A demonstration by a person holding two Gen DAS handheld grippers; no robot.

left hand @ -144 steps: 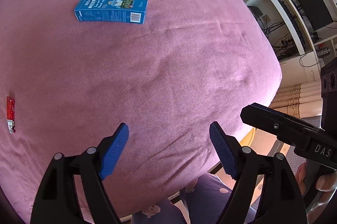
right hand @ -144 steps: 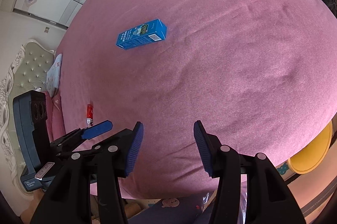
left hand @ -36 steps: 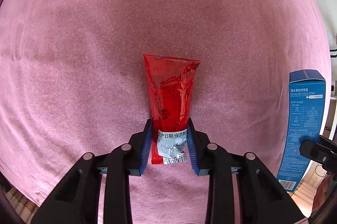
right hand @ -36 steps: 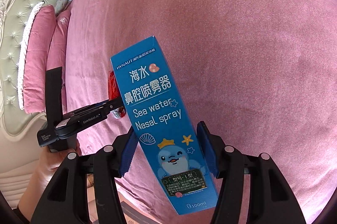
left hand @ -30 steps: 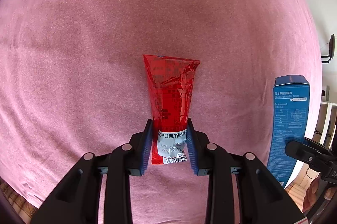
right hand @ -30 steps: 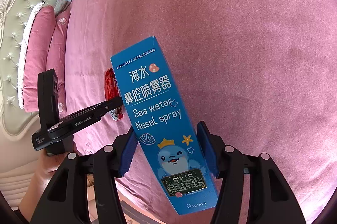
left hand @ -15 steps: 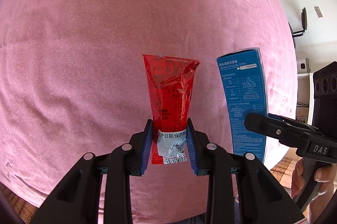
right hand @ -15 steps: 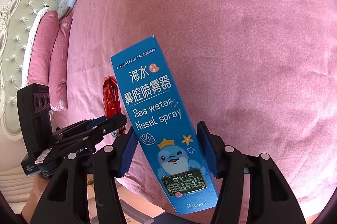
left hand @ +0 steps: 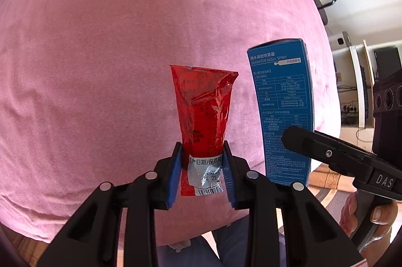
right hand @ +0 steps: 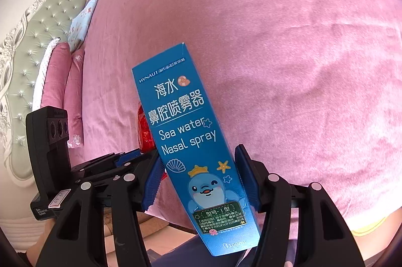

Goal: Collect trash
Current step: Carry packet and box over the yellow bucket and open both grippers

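Above the pink bed (left hand: 100,66), the left gripper (left hand: 202,174) is pinching a red wrapper (left hand: 203,116) between its fingers while the right gripper (right hand: 201,181) is clamping a blue box (right hand: 196,141), both likely awaiting carrying to an unseen bin.

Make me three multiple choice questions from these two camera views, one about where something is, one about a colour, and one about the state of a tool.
1. In the left view, the blue box is where, relative to the red wrapper?
A. right of it
B. left of it
C. under it

2. What colour is the bedspread?
A. green
B. pink
C. white

3. The right tool is:
A. open and empty
B. shut on the box
C. resting on a pillow

Answers: 1 A, the box stands right of the wrapper held in the left tool. 2 B, pink fabric fills both views. 3 B, both pads press the box's sides.
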